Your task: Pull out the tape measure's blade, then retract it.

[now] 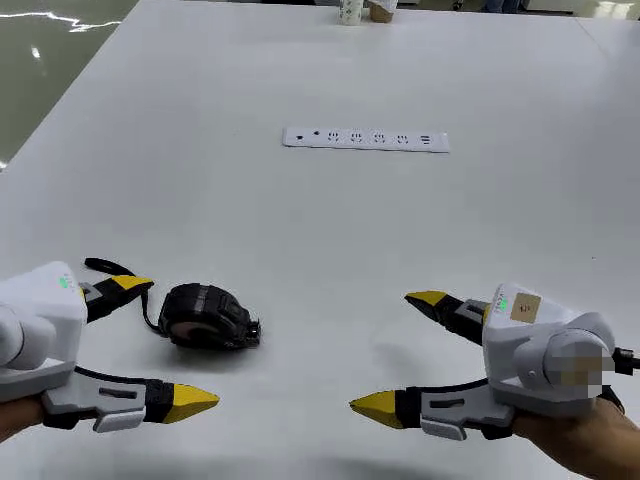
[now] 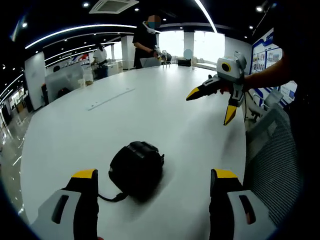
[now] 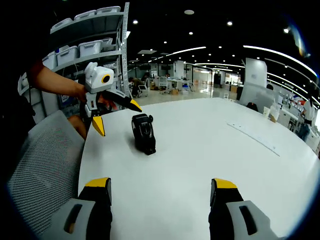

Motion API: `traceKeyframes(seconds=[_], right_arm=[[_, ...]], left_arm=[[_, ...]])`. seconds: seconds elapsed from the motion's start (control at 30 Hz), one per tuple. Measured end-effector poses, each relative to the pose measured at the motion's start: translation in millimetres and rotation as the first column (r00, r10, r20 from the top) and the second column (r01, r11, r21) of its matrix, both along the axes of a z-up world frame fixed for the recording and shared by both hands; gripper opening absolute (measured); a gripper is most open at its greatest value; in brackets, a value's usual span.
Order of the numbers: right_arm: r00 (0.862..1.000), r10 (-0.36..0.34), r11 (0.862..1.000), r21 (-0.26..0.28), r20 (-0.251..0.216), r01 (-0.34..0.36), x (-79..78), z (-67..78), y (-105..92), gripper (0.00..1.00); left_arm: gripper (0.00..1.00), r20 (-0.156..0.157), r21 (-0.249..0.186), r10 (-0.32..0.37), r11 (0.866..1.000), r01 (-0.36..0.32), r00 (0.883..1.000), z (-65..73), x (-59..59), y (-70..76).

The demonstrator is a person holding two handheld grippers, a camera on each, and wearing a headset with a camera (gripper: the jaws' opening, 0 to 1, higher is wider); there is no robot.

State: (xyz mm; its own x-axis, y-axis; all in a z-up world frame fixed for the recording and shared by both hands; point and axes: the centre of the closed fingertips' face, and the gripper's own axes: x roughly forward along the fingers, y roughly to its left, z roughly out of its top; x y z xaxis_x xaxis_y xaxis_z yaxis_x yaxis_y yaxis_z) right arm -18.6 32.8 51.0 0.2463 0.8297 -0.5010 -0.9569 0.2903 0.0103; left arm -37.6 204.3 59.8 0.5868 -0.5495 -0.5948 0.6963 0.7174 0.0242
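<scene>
Table (image 1: 300, 220): white, wide – seen from above in the head view.
Tape measure (image 1: 208, 317): black case, lying on the table on the person's left side, blade not drawn out. A black wrist strap (image 1: 105, 267) trails from it toward the left edge.
Left gripper (image 1: 180, 342): jaws spread wide, yellow tips pointing inward across the table. The tape measure lies just ahead of the gap, nearer the upper finger; no contact visible.
Left gripper view: own fingers (image 2: 85, 200) stand far apart at the bottom; the tape measure (image 2: 136, 169) sits on the table between and slightly beyond them, its strap looping back toward the left finger.
Right gripper (image 1: 380, 350): jaws spread wide, holding nothing, tips facing the left gripper, well apart from the tape measure.
Right gripper view: own fingers (image 3: 97, 205) parted; the tape measure (image 3: 143, 133) lies farther out on the table, with the left gripper (image 3: 120, 121) just beside it, open.
Cross-check: in the left gripper view the right gripper (image 2: 207, 110) hangs above the table at upper right – open, empty.
Power strip (image 1: 365, 139): white, flat on the table, well beyond both grippers.
Cup (image 1: 351, 11): at the far table edge.
Surroundings: mesh chair back (image 3: 35, 165) near the table; shelving with bins (image 3: 90, 47) behind it.
</scene>
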Motion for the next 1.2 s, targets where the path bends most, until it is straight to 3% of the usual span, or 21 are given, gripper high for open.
traceKeyframes(seconds=[0.33, 0.67, 1.07, 1.2], right_arm=[[0.994, 0.108, 0.994, -0.029, 0.033, -0.107, 4.8, -6.8, 17.8, 0.72], [0.972, 0.23, 0.972, -0.059, 0.056, -0.227, 6.7, -12.7, 37.3, 0.61], [0.931, 0.358, 0.932, -0.089, 0.069, -0.352, 10.2, -21.4, 61.8, 0.43], [0.92, 0.385, 0.921, -0.097, 0.069, -0.378, 12.8, -24.6, 70.9, 0.4]], left_arm=[[0.75, -0.028, 0.041, -0.075, 0.996, 0.076, 0.997, -3.0, 6.9, 9.1], [0.6, -0.052, 0.099, -0.15, 0.983, 0.154, 0.987, -6.0, 16.7, 16.4], [0.47, -0.1, 0.171, -0.236, 0.953, 0.25, 0.967, -13.6, 23.0, 22.8], [0.43, -0.127, 0.19, -0.273, 0.937, 0.293, 0.954, -16.6, 22.3, 22.3]])
